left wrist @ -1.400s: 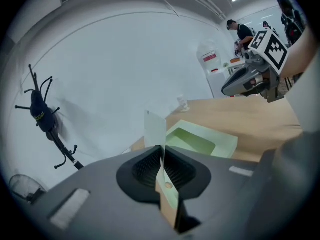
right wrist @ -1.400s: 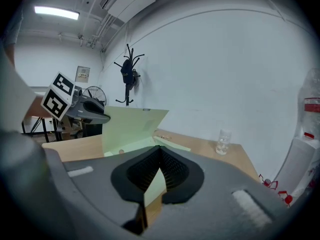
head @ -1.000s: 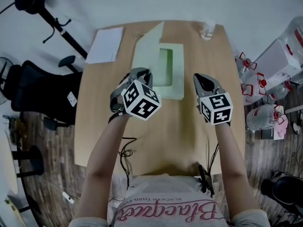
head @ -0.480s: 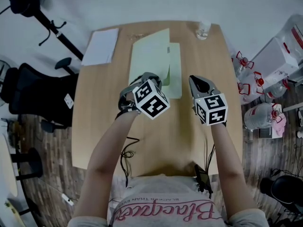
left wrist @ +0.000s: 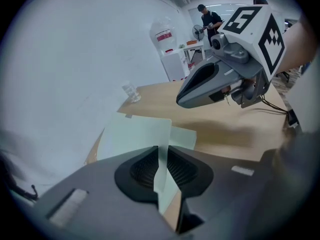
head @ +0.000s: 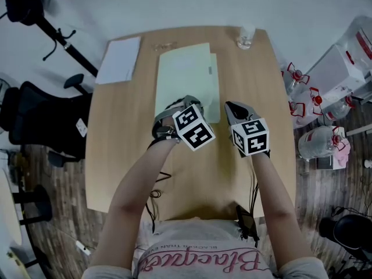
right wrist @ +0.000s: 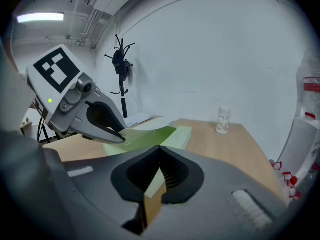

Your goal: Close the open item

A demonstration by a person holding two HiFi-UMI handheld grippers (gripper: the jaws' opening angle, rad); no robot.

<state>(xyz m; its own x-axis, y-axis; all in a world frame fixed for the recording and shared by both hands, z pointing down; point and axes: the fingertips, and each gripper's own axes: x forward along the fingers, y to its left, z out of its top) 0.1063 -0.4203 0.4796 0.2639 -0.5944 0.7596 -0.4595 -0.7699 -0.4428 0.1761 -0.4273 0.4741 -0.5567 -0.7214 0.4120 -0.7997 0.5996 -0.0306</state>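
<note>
Jaws of the left gripper stand only narrowly apart and are opening, with the near edge of the cover of a pale green case running as a thin sheet between the two pads. The left gripper view shows that sheet in the slot, but not clearly whether the pads are pressing on it. The case lies flat on the wooden table, at the far middle of the top, just ahead of both grippers. Its cover is folded down over the base and nearly shut. In the right gripper view the near edge is lifted a little at the left gripper's tip, and the greener underside shows beneath it. A strip of the base shows along the cover's right side. The right gripper hovers just to the right of the case's near corner, its jaws a small way apart and holding nothing. A white sheet of paper lies at the table's far left corner, and a small clear bottle stands at the far right edge
</note>
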